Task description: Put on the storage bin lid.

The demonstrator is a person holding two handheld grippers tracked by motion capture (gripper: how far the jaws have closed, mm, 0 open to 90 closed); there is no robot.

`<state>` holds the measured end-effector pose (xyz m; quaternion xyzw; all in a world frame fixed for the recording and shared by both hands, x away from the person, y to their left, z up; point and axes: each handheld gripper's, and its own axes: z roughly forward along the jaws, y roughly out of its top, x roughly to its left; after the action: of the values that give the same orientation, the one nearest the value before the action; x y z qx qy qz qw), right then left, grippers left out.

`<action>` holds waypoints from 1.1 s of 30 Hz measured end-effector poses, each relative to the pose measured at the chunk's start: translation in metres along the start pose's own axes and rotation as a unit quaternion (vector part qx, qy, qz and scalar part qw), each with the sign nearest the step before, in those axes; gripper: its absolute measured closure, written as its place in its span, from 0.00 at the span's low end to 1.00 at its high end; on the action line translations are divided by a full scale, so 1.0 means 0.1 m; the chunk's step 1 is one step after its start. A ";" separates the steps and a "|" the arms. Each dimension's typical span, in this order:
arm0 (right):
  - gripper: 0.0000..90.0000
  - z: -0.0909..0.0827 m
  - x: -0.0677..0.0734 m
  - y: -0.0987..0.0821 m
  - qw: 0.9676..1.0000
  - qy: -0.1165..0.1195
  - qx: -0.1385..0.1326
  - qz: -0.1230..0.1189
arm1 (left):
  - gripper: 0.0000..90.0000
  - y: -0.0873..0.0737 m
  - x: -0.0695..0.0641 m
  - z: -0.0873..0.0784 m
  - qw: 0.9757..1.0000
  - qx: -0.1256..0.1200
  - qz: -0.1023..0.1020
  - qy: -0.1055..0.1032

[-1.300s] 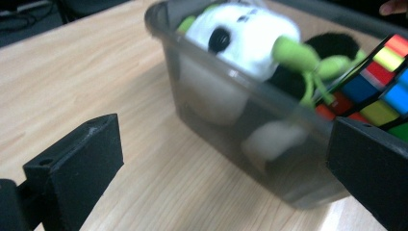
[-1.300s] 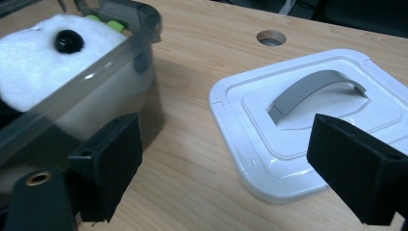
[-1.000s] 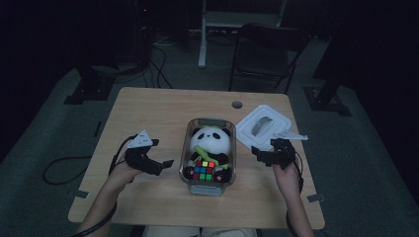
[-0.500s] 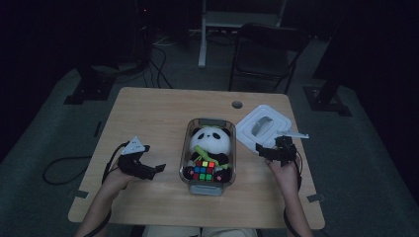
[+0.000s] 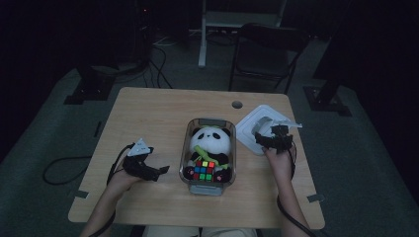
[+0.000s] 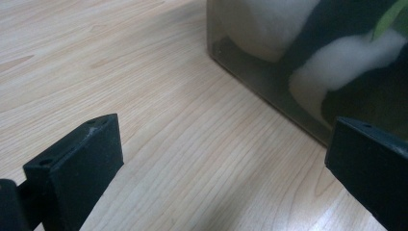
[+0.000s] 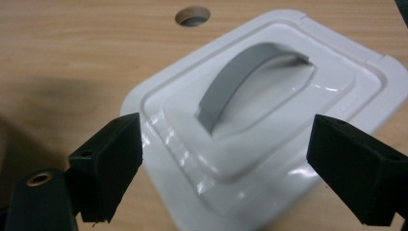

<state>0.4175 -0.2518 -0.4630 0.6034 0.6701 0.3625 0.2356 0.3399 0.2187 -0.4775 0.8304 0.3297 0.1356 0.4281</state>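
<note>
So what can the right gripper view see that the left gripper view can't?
The right gripper view alone shows the white lid with its grey handle, lying flat on the table, and a round hole in the tabletop beyond it. The left gripper view alone shows the clear box with the panda toy pressed against its wall. Both share the wooden table and an open tool, the right tool and the left tool, its jaws wide apart.

Open wooden desk (image 5: 148, 123) left of clear plastic bin (image 5: 189, 148); flat white lid (image 5: 247, 131) lying close on bin's right
</note>
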 end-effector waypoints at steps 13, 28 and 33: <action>0.15 0.59 0.07 0.22 0.996 -0.082 0.016 0.041 | 0.01 0.03 0.01 0.04 1.000 -0.003 -0.003 0.002; 0.26 0.89 0.10 0.13 0.989 -0.133 0.049 0.044 | 0.01 0.09 -0.04 0.16 1.000 -0.004 0.000 0.000; 0.56 0.87 0.12 0.15 0.992 -0.110 0.048 0.031 | 0.01 0.10 -0.05 0.17 1.000 -0.005 0.001 0.001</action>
<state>0.4902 -0.2222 -0.5045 0.6707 0.6376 0.2683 0.2674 0.3490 0.2005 -0.4795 0.8284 0.3291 0.1384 0.4316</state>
